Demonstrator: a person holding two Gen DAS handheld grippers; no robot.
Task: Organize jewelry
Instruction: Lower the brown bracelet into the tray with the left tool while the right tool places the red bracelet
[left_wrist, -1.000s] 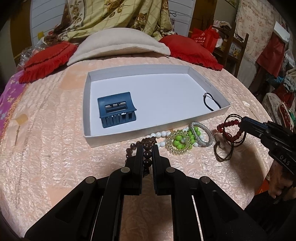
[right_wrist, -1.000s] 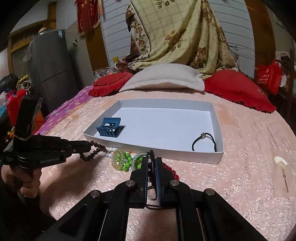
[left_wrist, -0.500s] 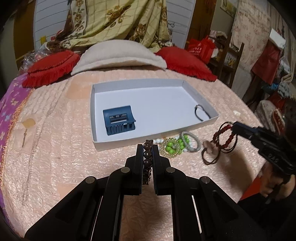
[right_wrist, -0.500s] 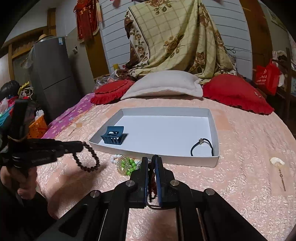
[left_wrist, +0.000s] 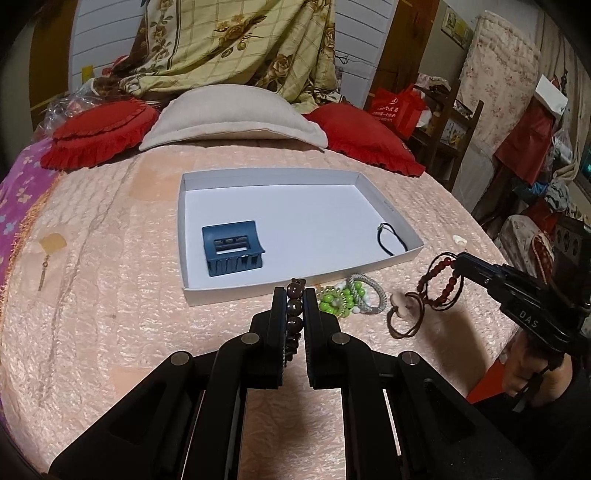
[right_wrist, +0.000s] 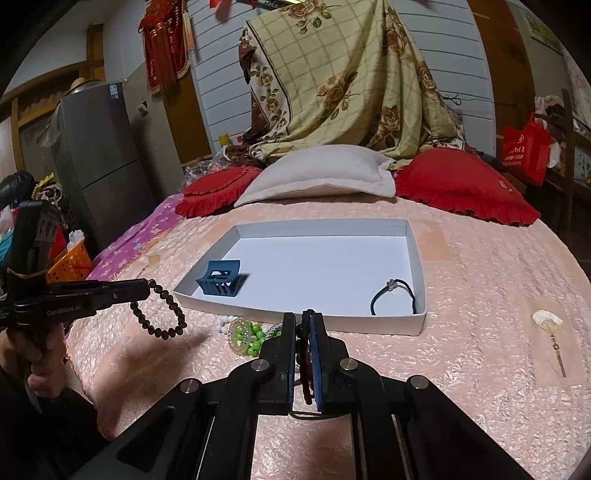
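Note:
My left gripper (left_wrist: 295, 295) is shut on a dark brown bead bracelet (left_wrist: 294, 308), held above the bed in front of the white tray (left_wrist: 384, 206); the bracelet hangs from it in the right wrist view (right_wrist: 162, 314). My right gripper (right_wrist: 302, 317) is shut on a red bead bracelet with brown cords (left_wrist: 441, 286), lifted to the right of the tray. The tray holds a blue hair claw (left_wrist: 231, 253) and a black hair tie (left_wrist: 391, 240). A green bead coil (left_wrist: 338, 301), a silver bracelet (left_wrist: 369, 291) and white beads (right_wrist: 223, 323) lie by the tray's near wall.
The pink quilted bed (left_wrist: 92, 295) carries red cushions (left_wrist: 99, 127) and a beige pillow (left_wrist: 236, 112) at the back. A small pendant (left_wrist: 46, 258) lies left of the tray, a shell piece (right_wrist: 546, 319) to its right. A fridge (right_wrist: 99, 158) and orange basket (right_wrist: 72, 260) stand at left.
Both grippers have risen and pulled back from the pile, each lifting its bracelet off the bed. The tray and its contents have not moved.

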